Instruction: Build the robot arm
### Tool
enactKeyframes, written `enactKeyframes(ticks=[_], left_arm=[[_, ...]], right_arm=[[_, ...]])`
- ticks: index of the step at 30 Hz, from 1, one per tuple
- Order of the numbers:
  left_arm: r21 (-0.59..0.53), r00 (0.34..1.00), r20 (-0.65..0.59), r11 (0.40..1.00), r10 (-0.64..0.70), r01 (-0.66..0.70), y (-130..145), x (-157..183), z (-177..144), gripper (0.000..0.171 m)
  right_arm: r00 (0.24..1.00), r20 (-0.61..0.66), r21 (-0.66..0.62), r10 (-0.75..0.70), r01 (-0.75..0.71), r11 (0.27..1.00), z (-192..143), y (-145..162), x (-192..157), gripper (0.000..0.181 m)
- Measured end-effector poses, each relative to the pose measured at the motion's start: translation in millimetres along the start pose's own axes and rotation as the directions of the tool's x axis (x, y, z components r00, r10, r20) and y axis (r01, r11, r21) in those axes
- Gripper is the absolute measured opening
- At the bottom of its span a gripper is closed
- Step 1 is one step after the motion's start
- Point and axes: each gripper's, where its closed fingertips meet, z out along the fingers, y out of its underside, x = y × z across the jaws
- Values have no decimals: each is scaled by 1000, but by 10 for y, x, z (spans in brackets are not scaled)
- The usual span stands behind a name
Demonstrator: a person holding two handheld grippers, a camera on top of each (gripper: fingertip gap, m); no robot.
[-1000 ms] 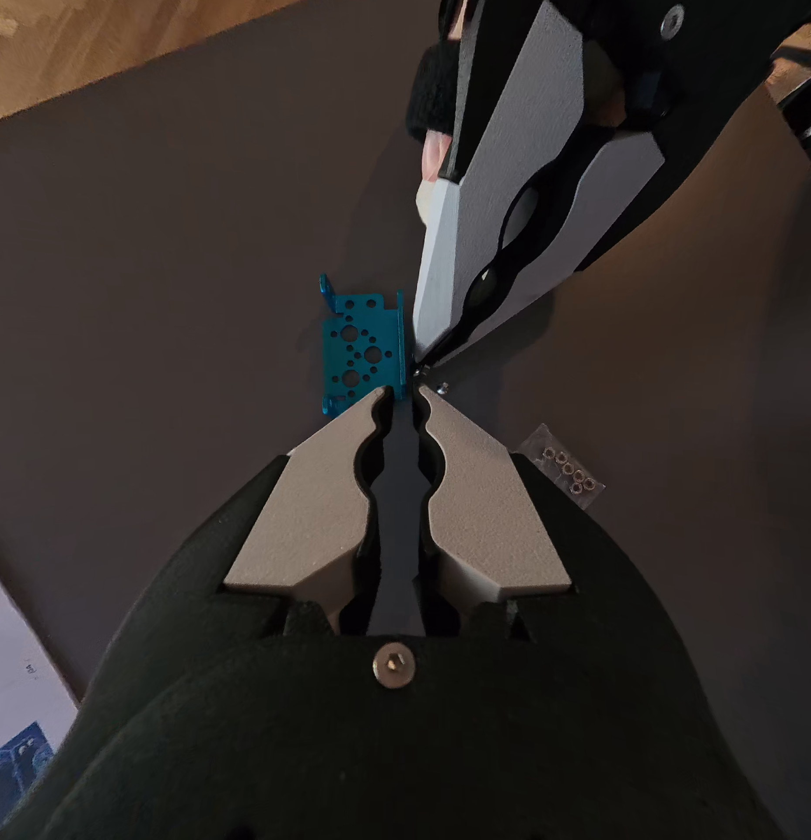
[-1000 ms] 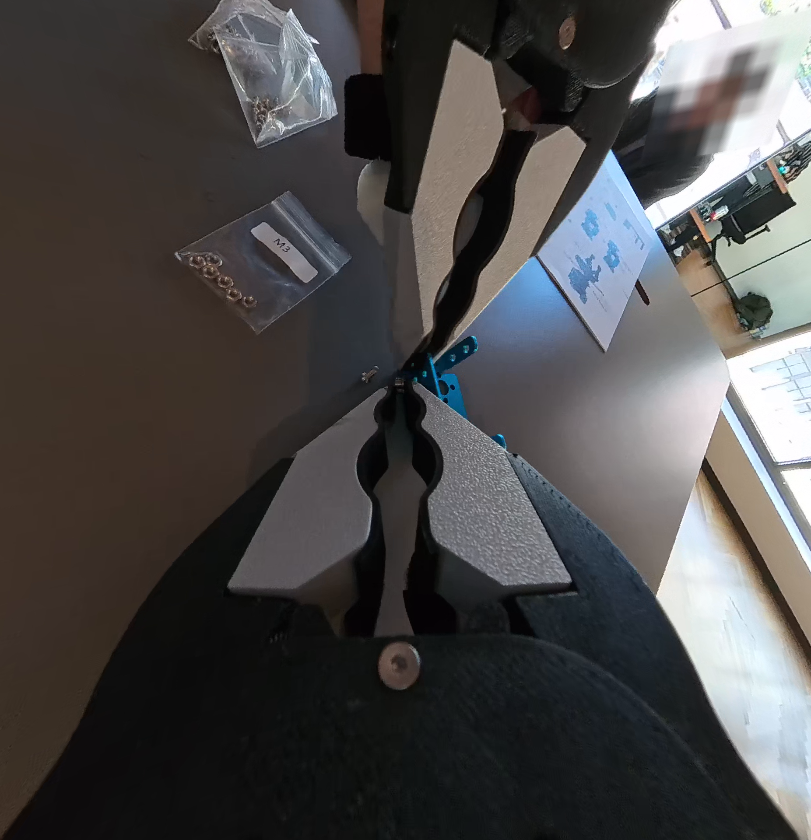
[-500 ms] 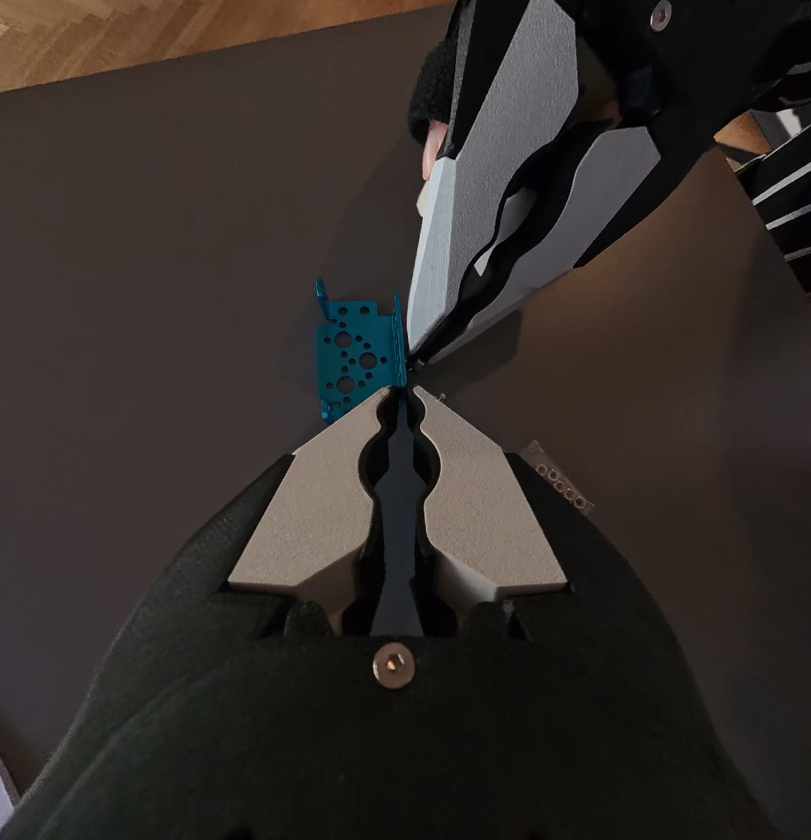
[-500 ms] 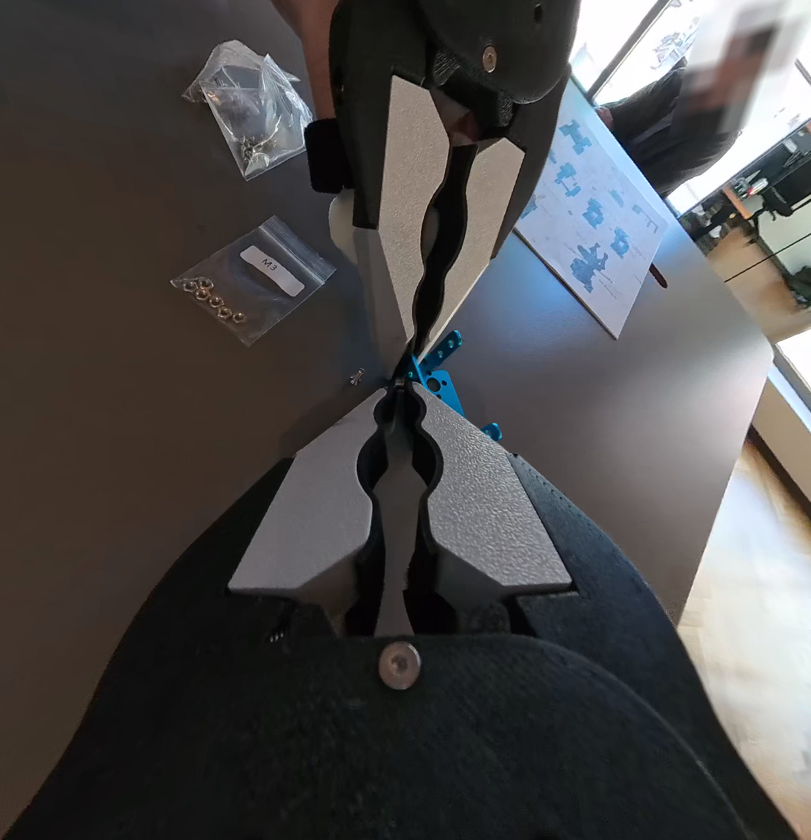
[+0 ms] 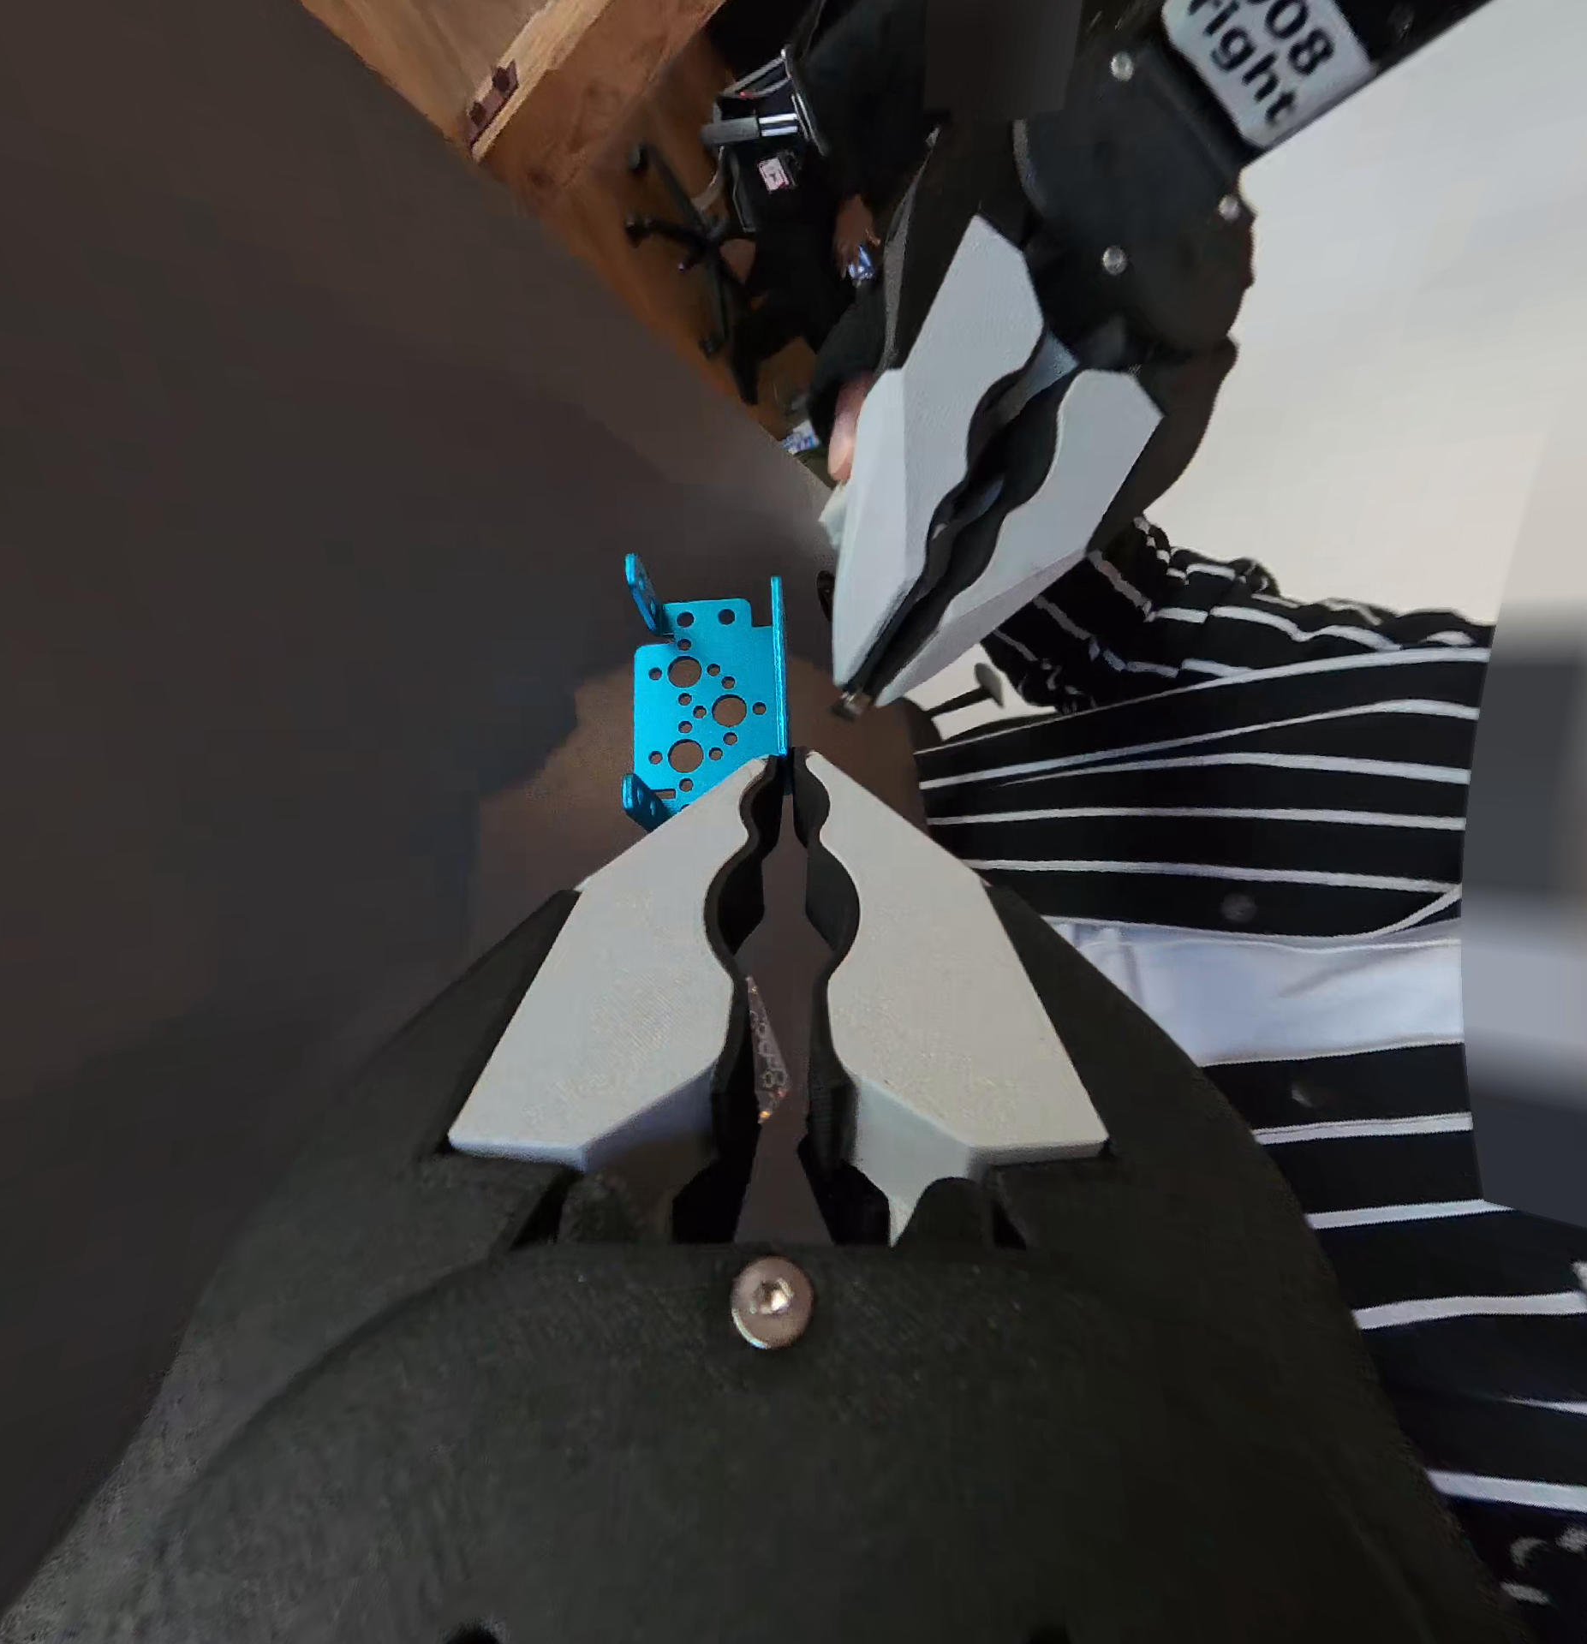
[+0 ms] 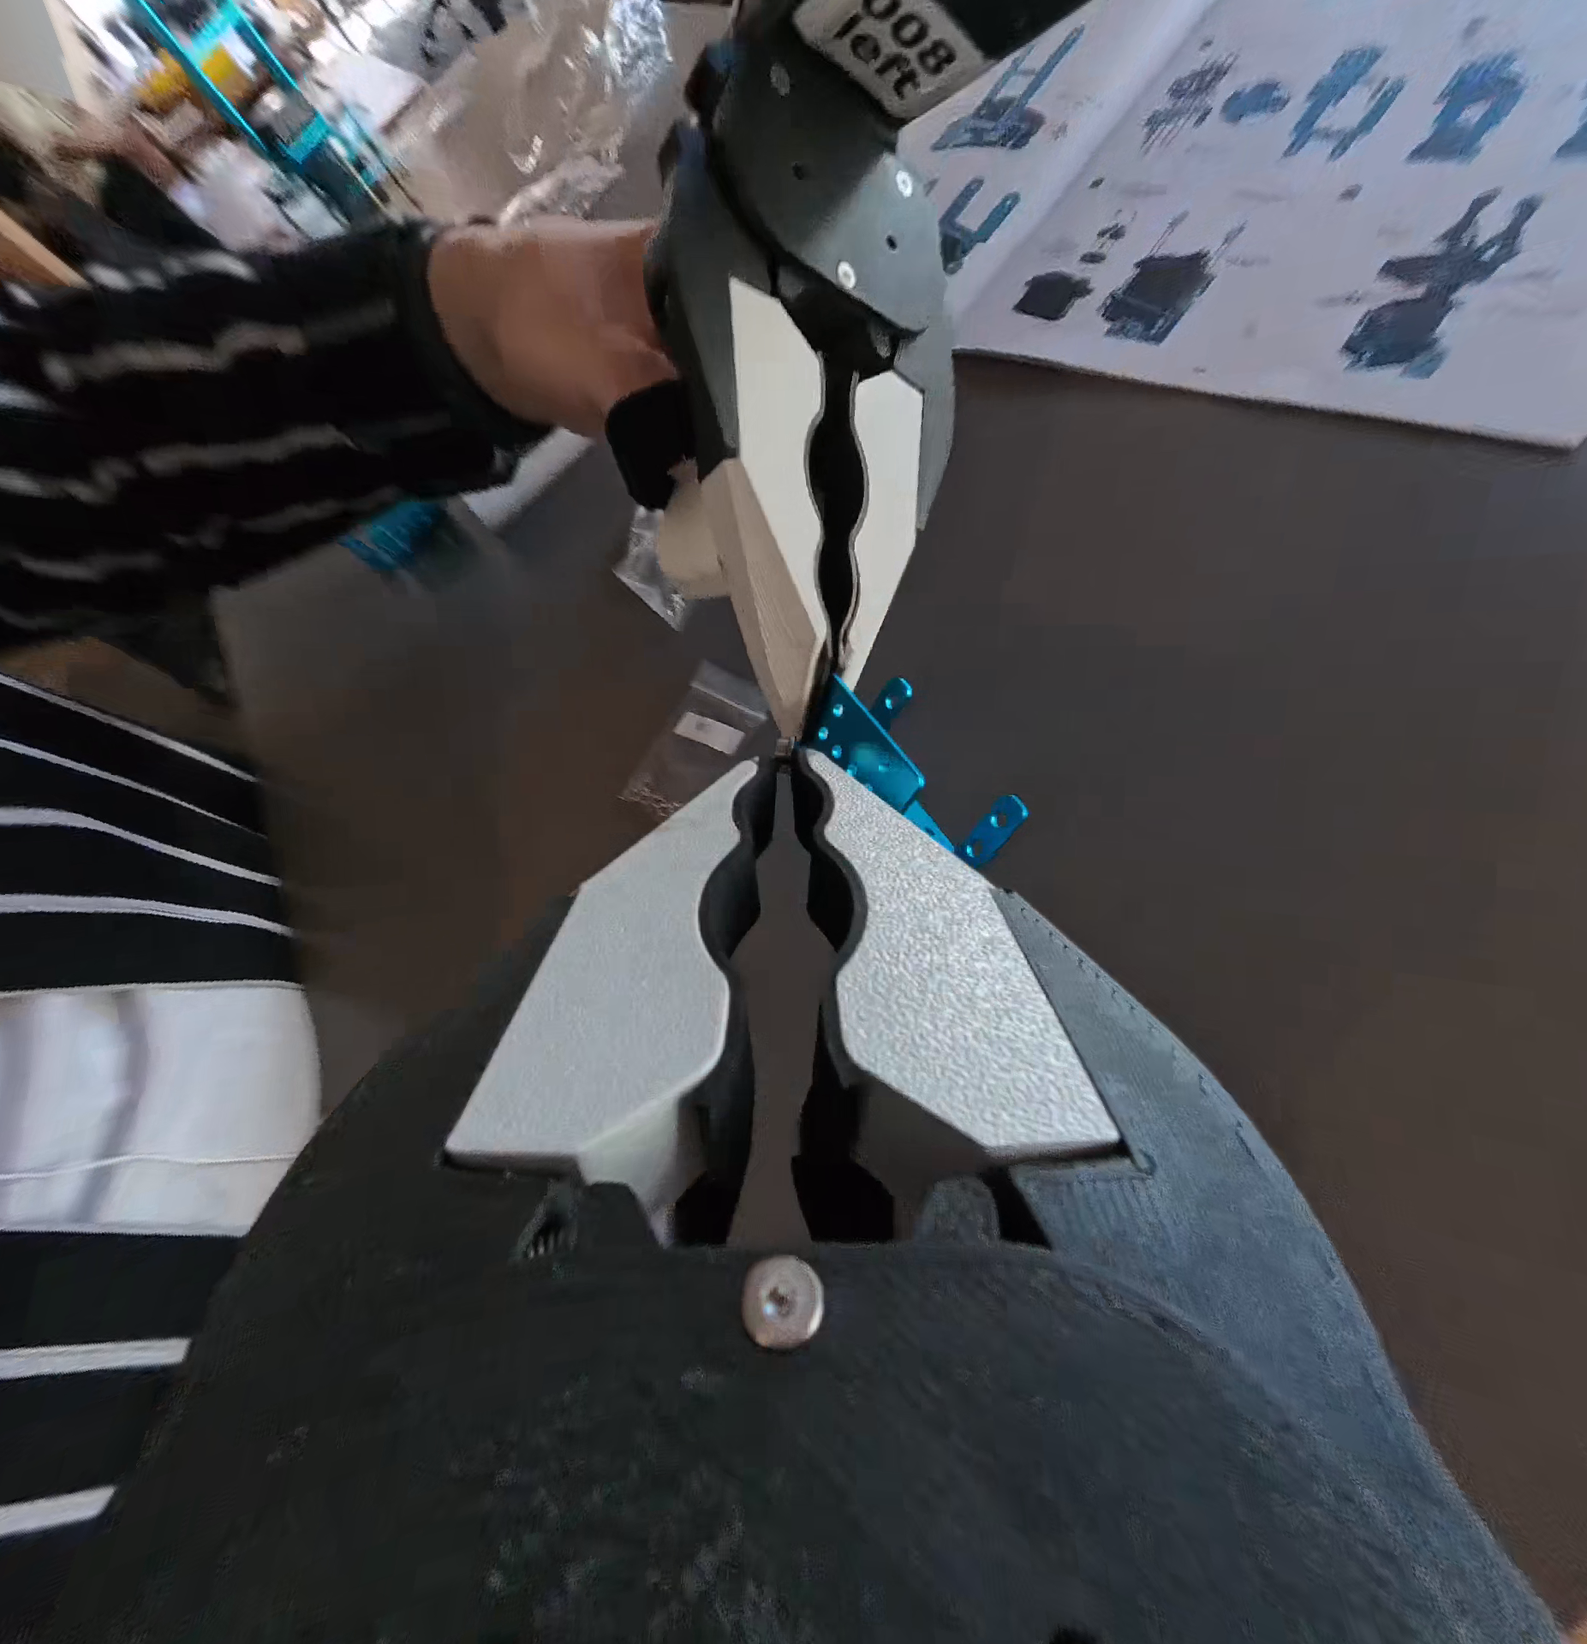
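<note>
Lifted off dark table [image 5: 238, 534] since earlier frame. Left gripper [image 5: 788, 756] clamped on blue bracket [image 5: 709, 694], frame centre. Right gripper [image 5: 852, 703] pinched small screw [image 5: 847, 707], just beside bracket, not yet inserted.

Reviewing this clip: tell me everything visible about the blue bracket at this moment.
The blue bracket is a thin perforated plate, apparently anodised metal, with round holes of several sizes and bent tabs at its corners. One long edge is folded into a flange. It is off the dark table, standing upright in the left wrist view. The left gripper is shut on its flange edge. The right gripper, pinching a small dark part, sits just beside the bracket; whether that part touches it cannot be told.
</note>
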Motion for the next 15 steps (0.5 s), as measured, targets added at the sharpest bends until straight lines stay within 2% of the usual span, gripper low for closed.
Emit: enactKeyframes(ticks=[2, 6, 9, 12, 15], left_arm=[[28, 994, -23, 994, -105, 105, 9, -15, -16, 0], [103, 936, -174, 940, -306, 327, -22, 43, -59, 0], [136, 908, -159, 903, -387, 408, 39, -69, -72, 0], [180, 884, -172, 869, -435, 462, 57, -140, -116, 0], [198, 863, -173, 841, -475, 503, 89, -213, -156, 0]], right_arm=[[992, 75, -40, 104, -102, 994, -1, -36, 7, 3], [953, 184, -166, 239, -210, 964, 84, -34, 67, 3], [911, 248, -266, 328, -262, 928, 164, -18, 78, 4], [903, 248, -347, 352, -256, 902, 255, 44, 146, 4], [883, 272, -367, 382, -272, 890, 348, 28, 166, 4]])
